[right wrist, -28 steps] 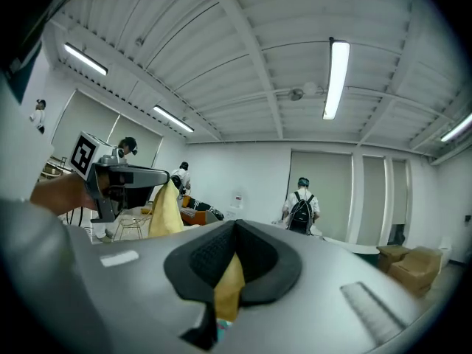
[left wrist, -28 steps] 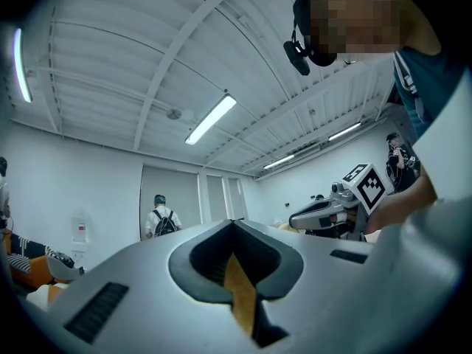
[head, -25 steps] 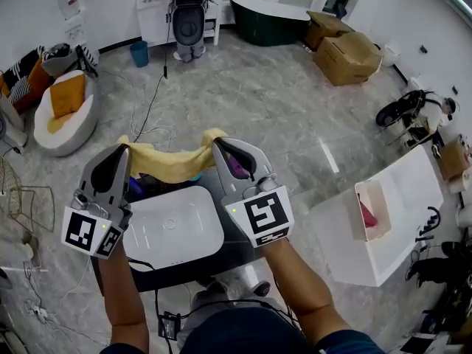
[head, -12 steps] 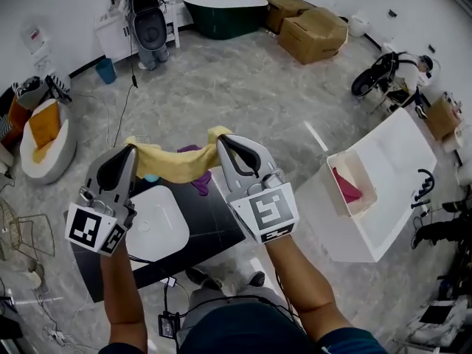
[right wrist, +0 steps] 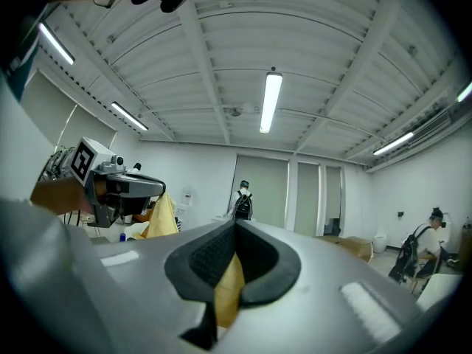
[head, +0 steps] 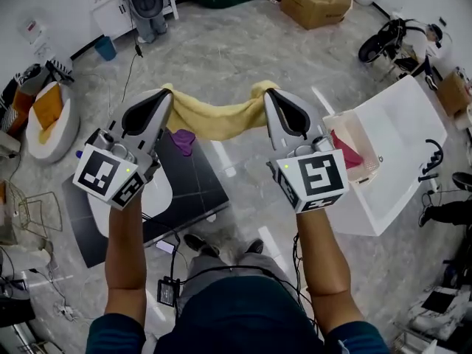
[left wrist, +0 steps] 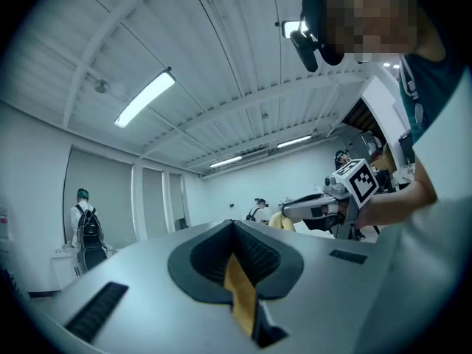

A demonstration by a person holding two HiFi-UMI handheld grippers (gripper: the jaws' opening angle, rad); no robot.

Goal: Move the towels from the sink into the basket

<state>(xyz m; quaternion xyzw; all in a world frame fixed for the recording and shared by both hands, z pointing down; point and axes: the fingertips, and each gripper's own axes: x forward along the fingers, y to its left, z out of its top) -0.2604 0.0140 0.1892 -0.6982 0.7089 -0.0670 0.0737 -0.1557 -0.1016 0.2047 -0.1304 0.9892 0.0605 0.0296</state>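
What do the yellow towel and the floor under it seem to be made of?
The yellow towel looks like soft cloth, probably terry, with a matte surface: it sags and creases in the middle. The floor is likely polished stone or marble-look tile, glossy: it shows grey veining and bright streaks of reflected light.

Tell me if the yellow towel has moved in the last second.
Yes. Stretched between the left gripper and right gripper, the towel has left the sink and travelled right, up to the basket.
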